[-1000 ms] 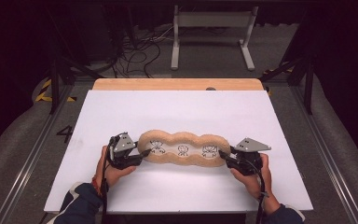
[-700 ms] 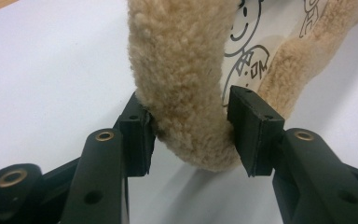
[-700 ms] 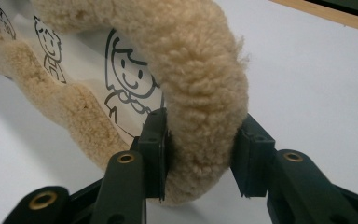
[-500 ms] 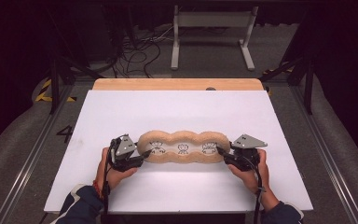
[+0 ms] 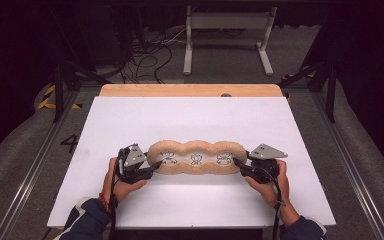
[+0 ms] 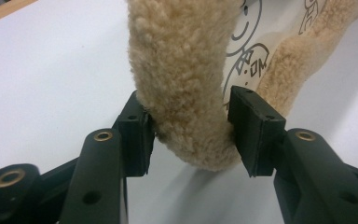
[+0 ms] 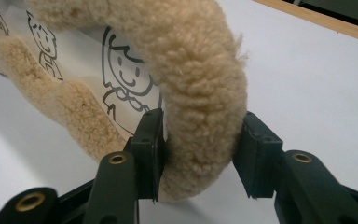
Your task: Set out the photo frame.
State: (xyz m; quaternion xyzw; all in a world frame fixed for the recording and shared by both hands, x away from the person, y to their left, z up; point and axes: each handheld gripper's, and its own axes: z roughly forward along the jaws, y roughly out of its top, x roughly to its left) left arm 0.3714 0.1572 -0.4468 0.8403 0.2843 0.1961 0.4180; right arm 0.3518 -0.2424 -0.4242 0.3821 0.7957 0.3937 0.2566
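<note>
A dark room surrounds a white table top (image 5: 195, 120) with a wooden strip (image 5: 190, 90) along its 12 o'clock edge; cables and a pale metal frame (image 5: 228, 30) sit on the grey floor beyond it. A long fleecy tan cushion (image 5: 196, 157) with 3 scalloped lobes lies flat on the white surface, a little toward 6 o'clock from the middle, its long axis running from 9 to 3 o'clock. Its white inner panel carries 3 line-drawn cartoon figures (image 5: 195, 159). The left gripper (image 5: 149, 169), held in the person's left hand (image 5: 122, 187), meets the cushion at its 9 o'clock end. In the left gripper view its 2 black jaws straddle the fleecy rim (image 6: 186, 88): the pad at 9 o'clock touches the fleece, the pad at 3 o'clock sits right against it, so the rim is lightly grasped. The right gripper (image 5: 238, 164), held in the right hand (image 5: 272, 190), meets the cushion at its 3 o'clock end. In the right gripper view the rim (image 7: 200, 93) bulges between its jaws; the pad at 9 o'clock presses into the fleece while the pad at 3 o'clock only just touches it, and these jaws have just been opening with the rim between them. Both of the person's dark sleeves enter from 6 o'clock.
</note>
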